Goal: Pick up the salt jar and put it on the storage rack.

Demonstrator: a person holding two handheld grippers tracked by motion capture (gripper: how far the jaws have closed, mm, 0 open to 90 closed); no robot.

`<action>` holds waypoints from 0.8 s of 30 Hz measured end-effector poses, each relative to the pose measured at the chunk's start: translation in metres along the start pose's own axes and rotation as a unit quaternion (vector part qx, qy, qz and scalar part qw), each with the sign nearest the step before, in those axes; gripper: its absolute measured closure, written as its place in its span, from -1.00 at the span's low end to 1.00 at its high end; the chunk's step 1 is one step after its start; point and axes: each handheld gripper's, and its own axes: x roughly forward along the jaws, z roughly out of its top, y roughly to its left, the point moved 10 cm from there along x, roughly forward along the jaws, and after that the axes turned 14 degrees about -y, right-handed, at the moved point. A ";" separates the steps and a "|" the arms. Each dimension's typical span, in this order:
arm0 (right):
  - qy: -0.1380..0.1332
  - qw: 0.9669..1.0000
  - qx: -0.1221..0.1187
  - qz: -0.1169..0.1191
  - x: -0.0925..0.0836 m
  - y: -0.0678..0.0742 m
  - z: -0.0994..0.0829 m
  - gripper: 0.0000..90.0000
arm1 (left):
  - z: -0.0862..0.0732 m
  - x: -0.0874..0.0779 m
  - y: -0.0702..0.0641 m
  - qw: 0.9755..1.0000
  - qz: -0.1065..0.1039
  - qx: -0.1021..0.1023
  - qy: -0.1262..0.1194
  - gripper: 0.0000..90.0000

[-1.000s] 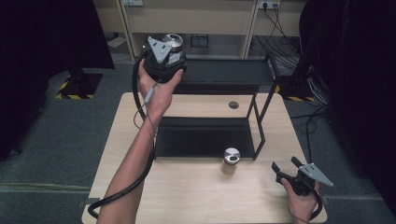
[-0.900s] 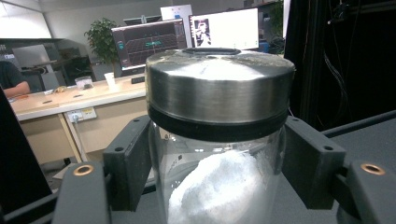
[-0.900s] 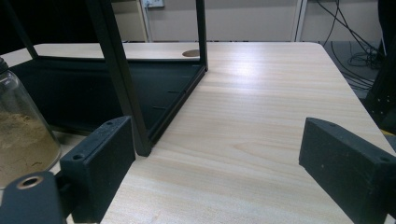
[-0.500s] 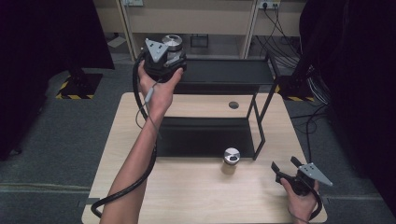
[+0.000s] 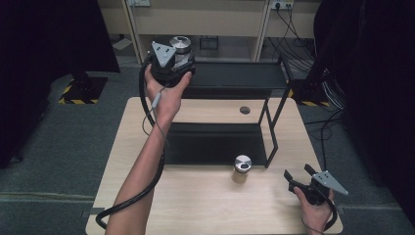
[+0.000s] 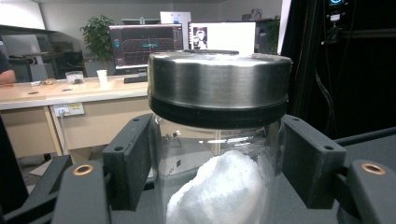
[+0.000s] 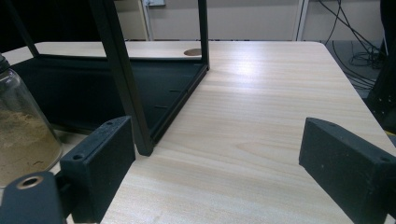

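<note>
Left tool point(image 5: 177, 58) clamps a clear glass jar with a steel lid and white powder inside point(image 6: 219, 140), held at the top shelf of the black metal rack point(image 5: 235, 73), 11 o'clock on the light wooden desk point(image 5: 205, 200). Right tool point(image 5: 299, 177) open, empty, low at 4 o'clock. Second steel-lidded glass jar with tan powder point(image 5: 242, 165) stands at desk centre.

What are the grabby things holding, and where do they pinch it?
The left gripper holds a glass jar of white powder, jaws squeezing its glass sides just under the metal lid. The right gripper holds nothing.
</note>
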 end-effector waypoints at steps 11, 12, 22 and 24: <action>0.001 1.000 0.001 0.001 0.000 0.000 0.000 -0.76 | 0.002 -0.001 0.000 1.000 -0.004 0.013 -0.016 -0.46; 0.001 1.000 0.000 0.000 0.000 0.000 0.000 -0.76 | 0.003 -0.001 0.000 1.000 -0.004 0.014 -0.020 -0.56; 0.002 1.000 0.000 0.001 0.001 0.001 0.000 -0.76 | 0.010 -0.005 -0.005 0.999 0.006 0.017 -0.033 -0.98; 0.002 1.000 0.000 0.001 0.001 0.001 0.000 -0.76 | 0.011 -0.006 -0.005 0.999 0.005 0.019 -0.035 -1.00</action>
